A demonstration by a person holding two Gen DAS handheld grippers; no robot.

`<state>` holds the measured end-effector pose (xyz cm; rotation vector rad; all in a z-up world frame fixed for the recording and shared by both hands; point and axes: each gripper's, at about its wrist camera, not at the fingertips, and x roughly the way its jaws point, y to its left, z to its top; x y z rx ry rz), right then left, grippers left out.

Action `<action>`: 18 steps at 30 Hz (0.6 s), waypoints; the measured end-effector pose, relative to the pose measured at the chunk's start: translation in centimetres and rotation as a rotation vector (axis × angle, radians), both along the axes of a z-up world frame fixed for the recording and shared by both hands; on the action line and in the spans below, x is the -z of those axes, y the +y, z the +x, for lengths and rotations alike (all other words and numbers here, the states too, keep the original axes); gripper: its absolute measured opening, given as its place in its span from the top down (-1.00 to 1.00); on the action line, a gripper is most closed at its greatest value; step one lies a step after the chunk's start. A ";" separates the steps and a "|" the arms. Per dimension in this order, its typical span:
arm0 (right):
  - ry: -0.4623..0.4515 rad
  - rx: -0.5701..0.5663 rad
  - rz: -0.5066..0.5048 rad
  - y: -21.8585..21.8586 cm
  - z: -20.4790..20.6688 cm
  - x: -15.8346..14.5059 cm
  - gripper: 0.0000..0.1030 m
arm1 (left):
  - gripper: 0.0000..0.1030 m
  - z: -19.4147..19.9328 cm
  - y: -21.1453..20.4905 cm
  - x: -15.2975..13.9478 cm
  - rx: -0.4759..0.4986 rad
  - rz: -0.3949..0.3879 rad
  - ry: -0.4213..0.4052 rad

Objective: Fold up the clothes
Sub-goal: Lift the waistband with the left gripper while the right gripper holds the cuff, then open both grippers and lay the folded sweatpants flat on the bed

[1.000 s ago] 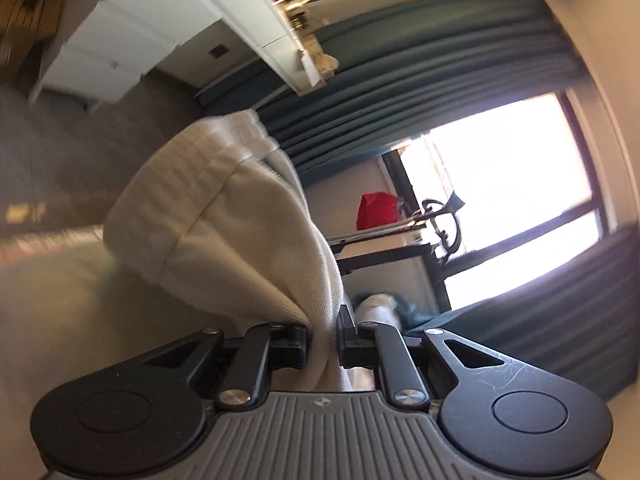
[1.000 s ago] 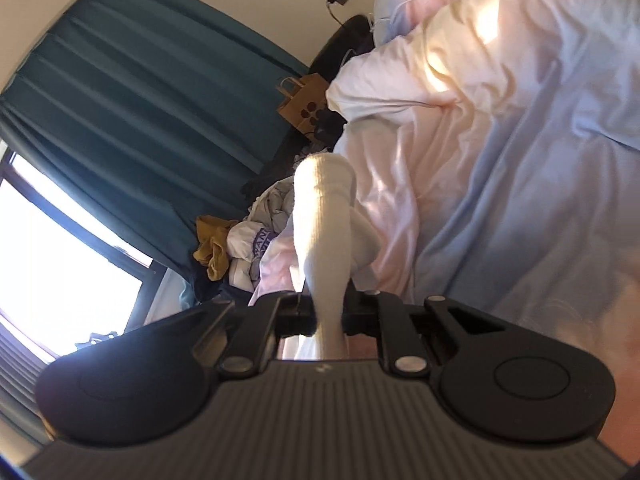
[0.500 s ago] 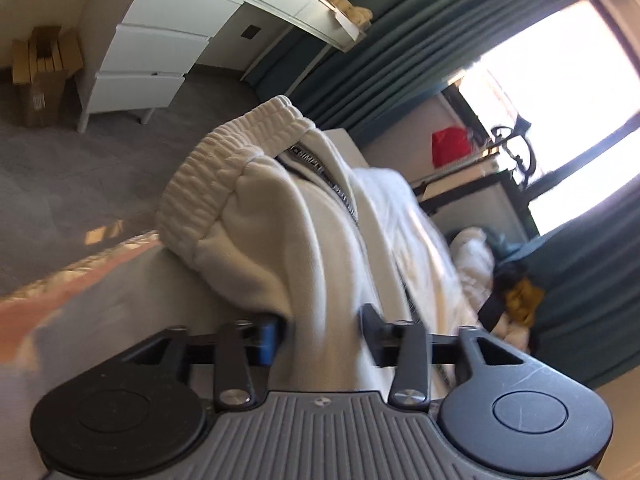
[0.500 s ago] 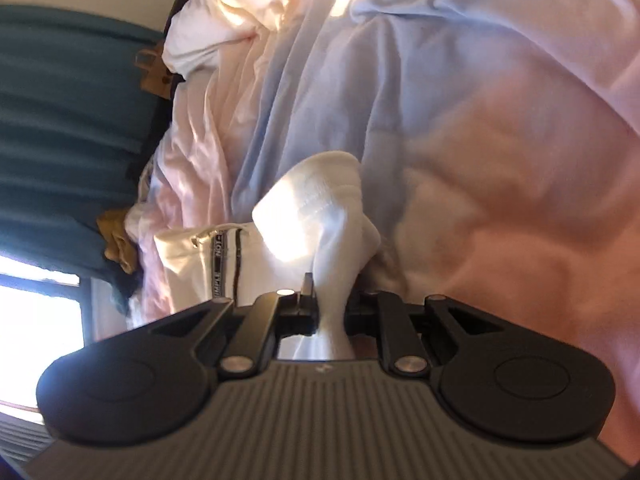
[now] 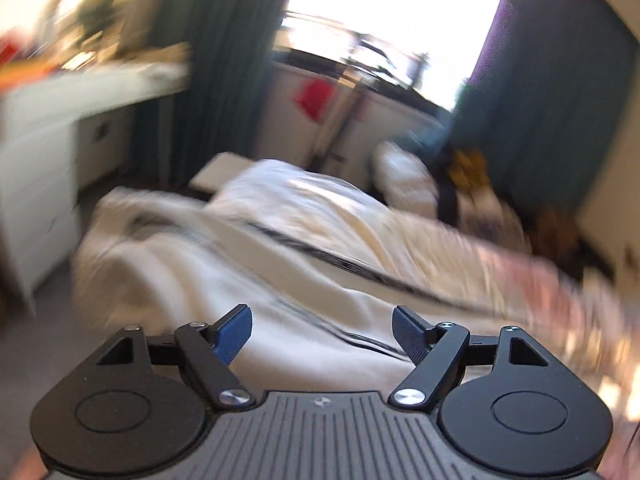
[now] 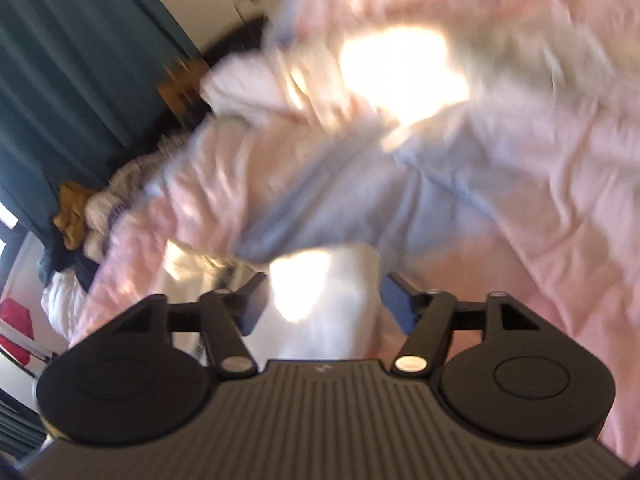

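Note:
White sweatpants point(image 5: 256, 256) with a dark side stripe lie spread on the bed, blurred by motion. My left gripper point(image 5: 322, 330) is open and empty just above the cloth. In the right wrist view a white leg end of the sweatpants point(image 6: 324, 300) lies between the fingers of my right gripper point(image 6: 322, 300), which is open and not clamping it. The rest of the sweatpants point(image 6: 200, 268) shows to the left of it.
A pink and blue duvet point(image 6: 460, 184) covers the bed. A pile of clothes point(image 5: 452, 184) lies by the teal curtains point(image 6: 72, 80). A white dresser point(image 5: 36, 184) stands at left, a bright window point(image 5: 384, 12) behind.
Both grippers have opened and let go of the sweatpants, which now lie on the bed. Both views swung quickly and are blurred.

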<state>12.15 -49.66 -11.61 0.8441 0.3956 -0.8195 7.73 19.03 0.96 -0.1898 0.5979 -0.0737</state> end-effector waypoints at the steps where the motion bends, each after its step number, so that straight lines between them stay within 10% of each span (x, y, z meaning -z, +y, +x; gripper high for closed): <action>1: -0.010 -0.026 -0.036 0.4 0.2 -0.6 -0.36 | -0.56 1.3 -1.0 0.1 0.069 0.054 0.020; 9: -0.020 -0.501 -0.104 7.9 5.8 -1.1 -0.34 | -0.55 12.3 -6.7 2.0 0.497 0.363 0.175; 18: 0.022 -0.762 -0.055 14.3 12.7 1.3 -0.33 | -0.41 22.0 -10.7 8.9 0.783 0.552 0.420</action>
